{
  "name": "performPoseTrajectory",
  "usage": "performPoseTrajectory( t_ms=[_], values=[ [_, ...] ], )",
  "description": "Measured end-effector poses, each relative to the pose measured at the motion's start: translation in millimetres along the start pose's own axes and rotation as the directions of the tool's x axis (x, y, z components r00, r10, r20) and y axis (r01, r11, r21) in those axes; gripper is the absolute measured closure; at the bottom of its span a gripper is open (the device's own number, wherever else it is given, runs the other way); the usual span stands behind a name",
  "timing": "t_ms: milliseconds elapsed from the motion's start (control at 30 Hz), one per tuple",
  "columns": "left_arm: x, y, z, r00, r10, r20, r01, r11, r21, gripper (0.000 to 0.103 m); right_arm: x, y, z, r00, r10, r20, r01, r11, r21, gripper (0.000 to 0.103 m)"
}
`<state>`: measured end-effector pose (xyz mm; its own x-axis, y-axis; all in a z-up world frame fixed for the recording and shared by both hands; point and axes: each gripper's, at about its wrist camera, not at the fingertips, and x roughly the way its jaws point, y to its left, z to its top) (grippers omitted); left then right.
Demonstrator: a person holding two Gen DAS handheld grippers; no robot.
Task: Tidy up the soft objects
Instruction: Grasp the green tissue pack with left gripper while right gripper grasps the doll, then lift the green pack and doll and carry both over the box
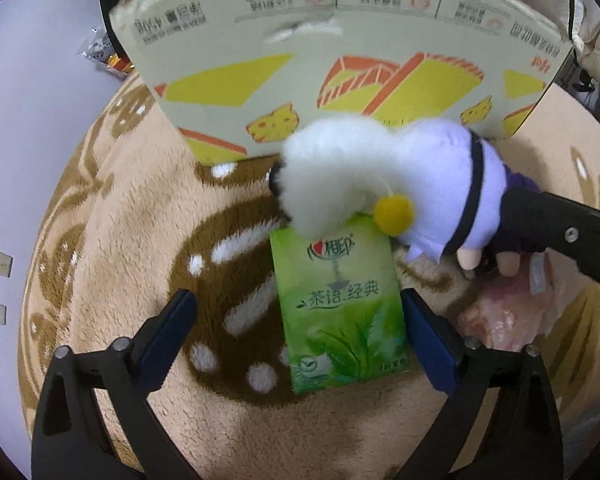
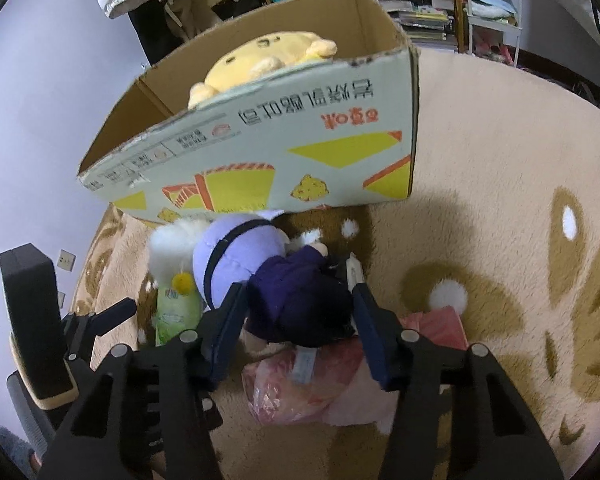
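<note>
A yellow plush toy already lay inside the open printed cardboard box that stood toward the far edge of the tan and brown fluffy rug, so the sorting seemed to be partly done. A small doll with white fluffy hair, a lavender cap and a dark purple outfit, a green tissue pack and a pink plastic-wrapped soft bundle were outside the box, on the rug just in front of its near wall.

The right gripper reached forward and low over the pink bundle, its blue pads pressed on either side of the doll's dark purple body, which looked gripped. The doll's head overlapped the top of the tissue pack.

The left gripper hovered over the rug with its jaws spread wide and empty; the tissue pack lay between them, next to the right-hand pad.
</note>
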<state>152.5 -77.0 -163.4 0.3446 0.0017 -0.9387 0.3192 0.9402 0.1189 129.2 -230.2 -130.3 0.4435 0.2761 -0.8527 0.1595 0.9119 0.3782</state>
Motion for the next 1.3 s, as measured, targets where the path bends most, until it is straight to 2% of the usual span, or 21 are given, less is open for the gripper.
performPoseTrajectory(
  t_ms=[167, 200, 233, 400, 500, 633, 900, 967, 1300],
  values=[
    [3, 1, -3, 1.0, -0.019, -0.008, 0.018, 0.999, -0.035, 0.017, -1, 0, 0, 1.0, -0.003, 0.002, 0.003, 1.0, -0.013, 0.049],
    [1, 1, -3, 1.0, -0.019, -0.002, 0.019, 0.999, -0.035, 0.022, -1, 1, 0, 1.0, -0.007, 0.002, 0.007, 1.0, -0.019, 0.058],
    [-1, 1, -4, 1.0, -0.02, 0.006, 0.02, 0.999, -0.036, 0.024, -1, 2, 0, 1.0, -0.013, 0.001, 0.013, 1.0, -0.024, 0.059],
    [-8, 11, -6, 0.999, -0.04, 0.015, 0.042, 0.995, -0.09, 0.051, -3, 0, -1, 1.0, -0.009, 0.001, 0.009, 1.0, -0.023, 0.061],
    [-10, 20, -8, 0.998, -0.066, 0.015, 0.068, 0.989, -0.131, 0.051, -8, 0, 0, 1.0, -0.014, 0.015, 0.014, 1.0, -0.019, 0.063],
    [-19, 25, -21, 0.998, -0.051, 0.031, 0.056, 0.982, -0.182, 0.051, -20, 0, 1, 0.999, -0.03, 0.04, 0.031, 0.999, -0.021, 0.065],
    [-48, 23, -35, 0.995, -0.013, 0.096, 0.028, 0.989, -0.147, 0.051, -49, 1, 0, 0.994, -0.025, 0.105, 0.027, 0.999, -0.019, 0.074],
    [-54, 23, -36, 0.994, -0.002, 0.111, 0.016, 0.992, -0.128, 0.051, -57, 3, 0, 0.992, -0.011, 0.127, 0.014, 1.0, -0.022, 0.098],
    [-88, 28, -45, 0.982, 0.032, 0.186, -0.011, 0.993, -0.115, 0.051, -64, 14, -3, 0.989, 0.014, 0.148, -0.006, 0.998, -0.055, 0.098]
  ],
)
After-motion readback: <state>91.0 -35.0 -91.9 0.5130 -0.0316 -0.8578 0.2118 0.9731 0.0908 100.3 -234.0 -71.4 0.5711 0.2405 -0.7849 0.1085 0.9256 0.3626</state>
